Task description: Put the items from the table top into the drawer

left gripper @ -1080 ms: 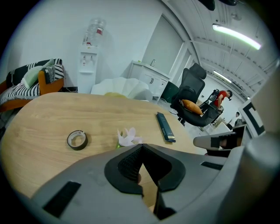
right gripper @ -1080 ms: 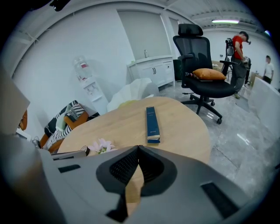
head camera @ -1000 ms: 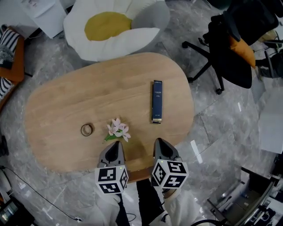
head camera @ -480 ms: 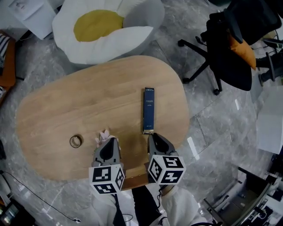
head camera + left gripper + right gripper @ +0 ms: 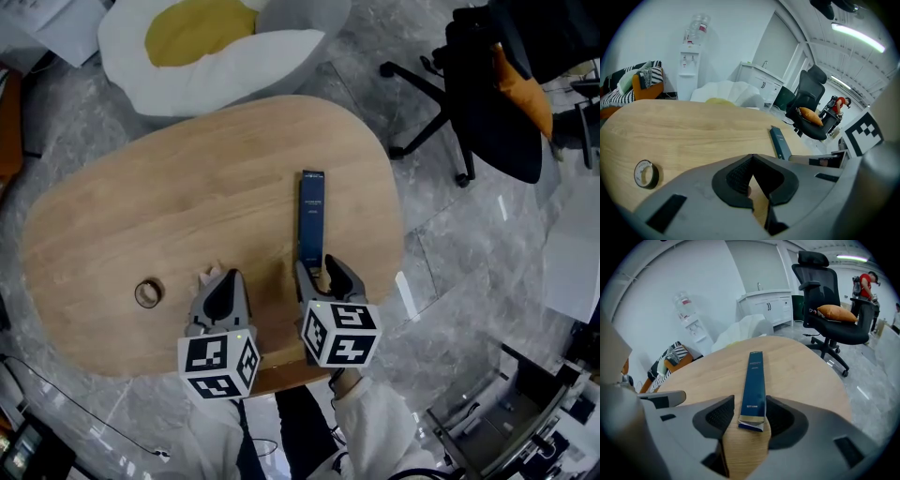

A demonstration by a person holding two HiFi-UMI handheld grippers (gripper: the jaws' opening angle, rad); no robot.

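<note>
Two pads (image 5: 719, 416) of right gripper (image 5: 319, 269) just opening, released, astride near end of slim dark-blue box (image 5: 311, 216) flat on oval wooden table (image 5: 187, 187). Left gripper (image 5: 225, 281) clenched shut, just beside pink flower (image 5: 208, 276); tape roll (image 5: 147, 292) near.

Right claw (image 5: 320, 267) opened, now straddling the blue box (image 5: 311, 211) (near end).

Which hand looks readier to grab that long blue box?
Right. The right gripper has just been opening its jaws, which stand apart either side of the blue box at its near end, not pressing it. The left gripper is shut, off to the side.
</note>
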